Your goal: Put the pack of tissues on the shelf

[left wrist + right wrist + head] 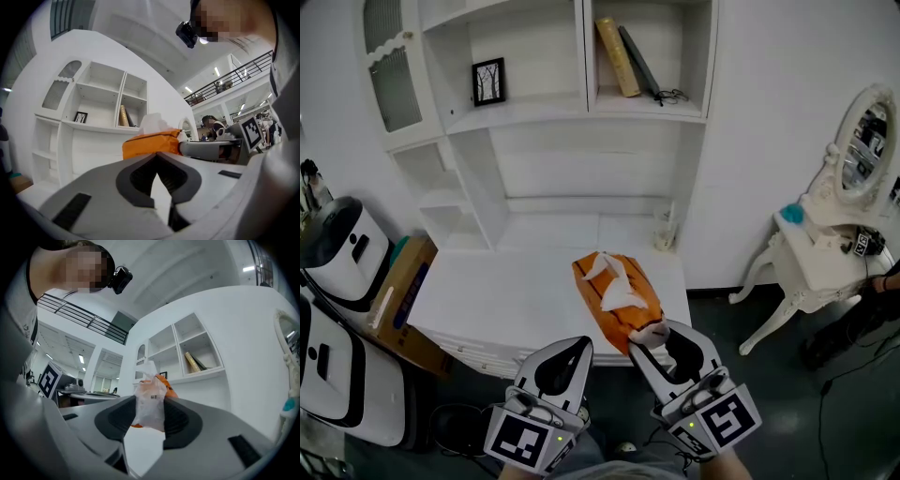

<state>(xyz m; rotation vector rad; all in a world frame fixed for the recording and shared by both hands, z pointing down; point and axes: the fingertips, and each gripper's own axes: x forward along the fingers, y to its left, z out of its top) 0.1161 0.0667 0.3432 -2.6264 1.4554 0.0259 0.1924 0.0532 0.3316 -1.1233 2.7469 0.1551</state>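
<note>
The right gripper [661, 334], tilted slightly upward, clamps the near end of the orange pack of tissues [615, 294] over the white desk's [511, 291] front edge, below the shelf [534, 114]. The left gripper [577, 348] is level just beside it, jaws together and empty.

The pack of tissues [617, 298] is at the desk's [506, 291] front edge, books [619, 58] on the shelf [647, 111] behind it.

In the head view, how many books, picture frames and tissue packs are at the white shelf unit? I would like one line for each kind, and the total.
Books: 2
Picture frame: 1
Tissue pack: 1
Total: 4
</note>
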